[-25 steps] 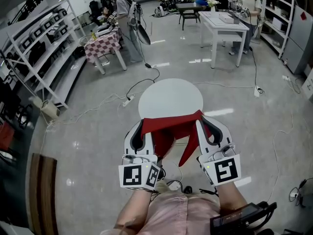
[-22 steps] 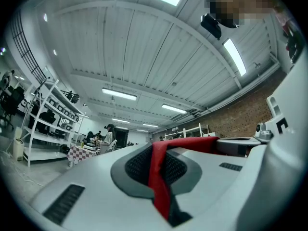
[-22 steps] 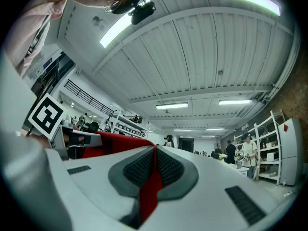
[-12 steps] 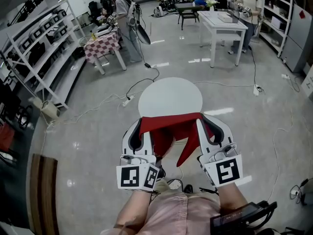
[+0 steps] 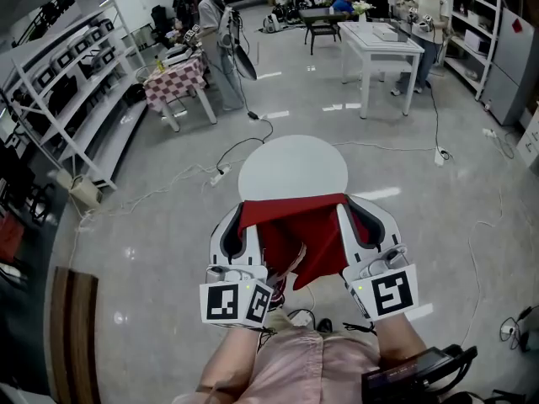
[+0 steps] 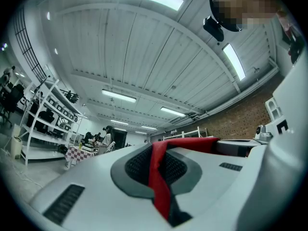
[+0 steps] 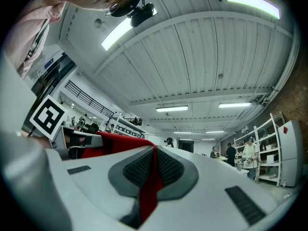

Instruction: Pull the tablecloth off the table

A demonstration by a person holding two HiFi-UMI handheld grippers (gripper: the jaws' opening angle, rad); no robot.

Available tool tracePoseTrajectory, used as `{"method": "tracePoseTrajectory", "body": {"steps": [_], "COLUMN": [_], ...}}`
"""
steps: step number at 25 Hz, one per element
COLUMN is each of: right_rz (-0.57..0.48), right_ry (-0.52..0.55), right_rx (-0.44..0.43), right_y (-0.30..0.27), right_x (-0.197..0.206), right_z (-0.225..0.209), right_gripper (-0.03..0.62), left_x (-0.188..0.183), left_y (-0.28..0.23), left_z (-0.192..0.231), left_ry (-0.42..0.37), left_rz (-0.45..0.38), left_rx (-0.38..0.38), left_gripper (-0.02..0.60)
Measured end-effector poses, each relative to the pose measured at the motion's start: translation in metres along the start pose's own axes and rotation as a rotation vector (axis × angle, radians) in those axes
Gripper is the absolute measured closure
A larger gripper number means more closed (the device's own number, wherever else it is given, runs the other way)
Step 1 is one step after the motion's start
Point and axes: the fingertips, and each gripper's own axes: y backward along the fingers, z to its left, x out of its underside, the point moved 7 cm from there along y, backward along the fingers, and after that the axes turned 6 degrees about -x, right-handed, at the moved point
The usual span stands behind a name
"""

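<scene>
The left tool (image 5: 239,219) and right tool (image 5: 354,211) each clamp a corner of the red tablecloth (image 5: 296,225). It looks light and limp, sagging off the tabletop (image 5: 293,165), so corner grips suit it.

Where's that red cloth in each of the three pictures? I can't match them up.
Head view: cloth at centre, held between left gripper and right gripper.
Left gripper view: cloth low centre, pinched in the jaws, running off right.
Right gripper view: cloth low centre, pinched in the jaws, running off left.
Shared landmark: checked table, also at left gripper view's left; not made out in right gripper view.
</scene>
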Motion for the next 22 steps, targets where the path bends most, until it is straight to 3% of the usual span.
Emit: {"method": "tracePoseTrajectory", "body": {"steps": [22], "right_rz": [0.029], "right_ry": [-0.014], "right_rx": [-0.021], "right_y": [-0.022], "right_x": [0.015], "right_z": [0.009], "right_gripper": [0.566], "left_x": [0.013], "left_y": [-0.005], "left_z": [0.023], "left_ry": [-0.004], "left_rz": [0.014], "left_rx": [-0.022], "left_gripper": [0.541]}}
